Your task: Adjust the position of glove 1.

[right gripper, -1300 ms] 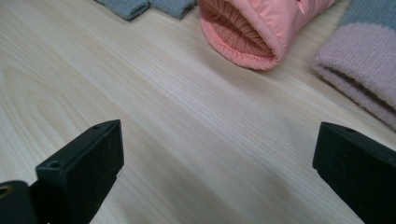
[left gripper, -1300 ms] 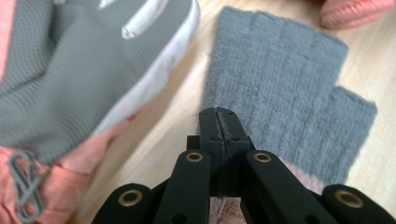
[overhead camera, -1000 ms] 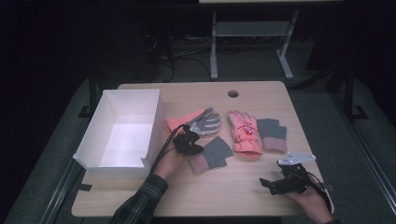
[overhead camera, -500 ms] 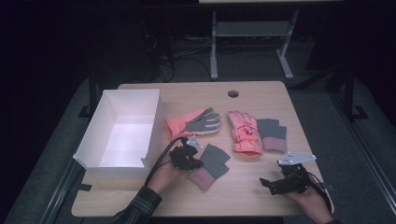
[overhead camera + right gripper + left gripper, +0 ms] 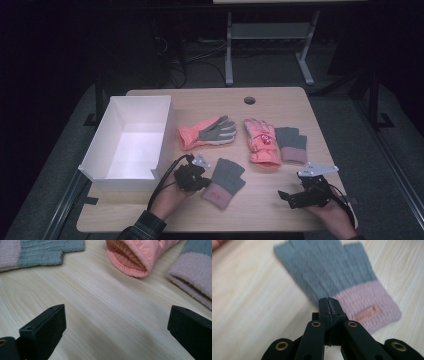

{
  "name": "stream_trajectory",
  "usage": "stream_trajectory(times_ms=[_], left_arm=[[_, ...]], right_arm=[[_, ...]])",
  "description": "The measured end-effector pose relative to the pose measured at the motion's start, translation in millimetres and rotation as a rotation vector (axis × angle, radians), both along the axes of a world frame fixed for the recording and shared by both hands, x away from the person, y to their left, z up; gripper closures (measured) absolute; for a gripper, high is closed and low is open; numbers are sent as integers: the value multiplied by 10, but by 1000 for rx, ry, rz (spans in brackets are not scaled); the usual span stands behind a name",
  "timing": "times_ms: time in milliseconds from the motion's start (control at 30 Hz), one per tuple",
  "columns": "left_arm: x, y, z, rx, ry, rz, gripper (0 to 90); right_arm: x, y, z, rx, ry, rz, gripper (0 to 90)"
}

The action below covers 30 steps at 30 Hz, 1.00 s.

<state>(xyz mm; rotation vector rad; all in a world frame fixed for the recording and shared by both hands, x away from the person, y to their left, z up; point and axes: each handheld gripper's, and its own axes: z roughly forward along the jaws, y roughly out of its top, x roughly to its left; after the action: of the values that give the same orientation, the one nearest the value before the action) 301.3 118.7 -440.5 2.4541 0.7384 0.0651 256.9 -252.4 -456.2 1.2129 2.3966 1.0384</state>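
A grey knit glove with a pink cuff [image 5: 226,180] [image 5: 342,277] lies at the table's front middle. My left gripper [image 5: 204,183] [image 5: 329,301] is shut on that glove's side edge, where grey meets pink. Its matching knit glove [image 5: 291,144] [image 5: 195,272] lies to the right, beside an orange ski glove [image 5: 261,141] [image 5: 135,257]. A second orange ski glove [image 5: 207,131] lies with its grey palm up, near the box. My right gripper [image 5: 296,197] [image 5: 115,325] rests open at the front right, over bare wood, with nothing between its jaws.
A white open box [image 5: 165,132] stands at the table's left side, close to my left hand. A round cable hole [image 5: 249,100] sits near the far edge. Bare wood [image 5: 260,200] lies between the two grippers.
My left gripper has moved toward the front edge and slightly left, and the grey and pink knit glove has slid along with it. The right gripper has stayed put.
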Motion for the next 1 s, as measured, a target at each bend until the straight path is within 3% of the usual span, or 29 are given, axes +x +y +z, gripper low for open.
stream_trajectory(times_ms=[267, 333, 400, 1000], left_arm=[[-88, -97, -5, 1, 24, -72, 896], [-115, -149, -15, -22, 33, -75, 896], [-121, -183, -11, -11, 35, -109, 896], [-189, -692, -49, -44, 37, -221, 897]], right_arm=[[2, -5, -2, 0, -3, 0, 15], [1, -5, -2, -2, -2, 1, 15], [1, -3, -2, -1, -1, -1, 15], [1, 14, -7, -9, 5, -3, 15]])
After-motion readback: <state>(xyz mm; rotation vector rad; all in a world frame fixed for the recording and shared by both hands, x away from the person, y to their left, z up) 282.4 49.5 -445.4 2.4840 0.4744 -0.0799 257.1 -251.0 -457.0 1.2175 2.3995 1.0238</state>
